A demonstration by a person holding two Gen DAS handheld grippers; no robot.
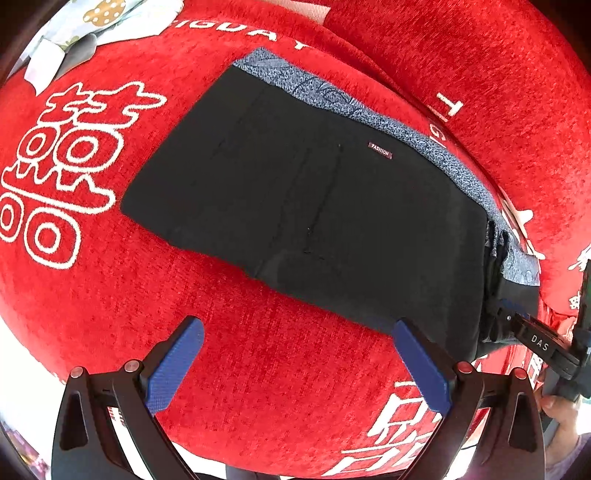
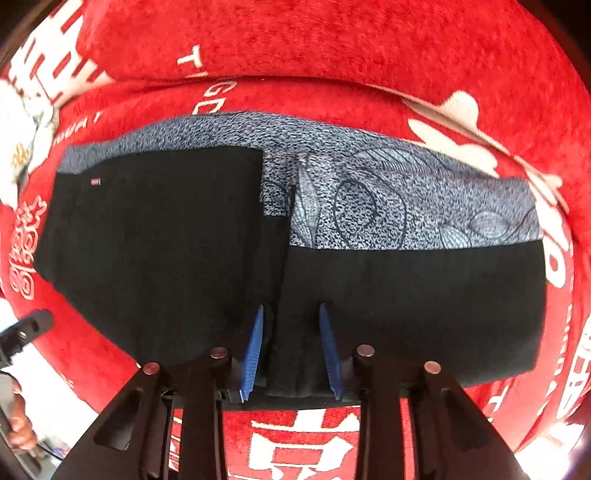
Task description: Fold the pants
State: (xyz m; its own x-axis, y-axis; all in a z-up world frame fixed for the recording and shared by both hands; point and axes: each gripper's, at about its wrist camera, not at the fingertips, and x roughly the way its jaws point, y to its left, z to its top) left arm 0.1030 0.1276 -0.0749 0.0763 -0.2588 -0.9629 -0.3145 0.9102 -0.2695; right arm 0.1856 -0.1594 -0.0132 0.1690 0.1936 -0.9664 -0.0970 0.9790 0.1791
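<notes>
The pants are black with a grey speckled printed side and lie partly folded on a red cloth with white characters. A small "FASHION" label shows on the black top layer. My left gripper is open and empty, just above the near edge of the pants. My right gripper is shut on a bunched black fold of the pants at their near edge. In the right wrist view the grey printed panel runs along the far side. The right gripper also shows in the left wrist view at the pants' right end.
The red cloth covers the whole surface and rises into a red cushion or backrest behind the pants. A light patterned fabric lies at the far left corner. A hand shows at the left edge.
</notes>
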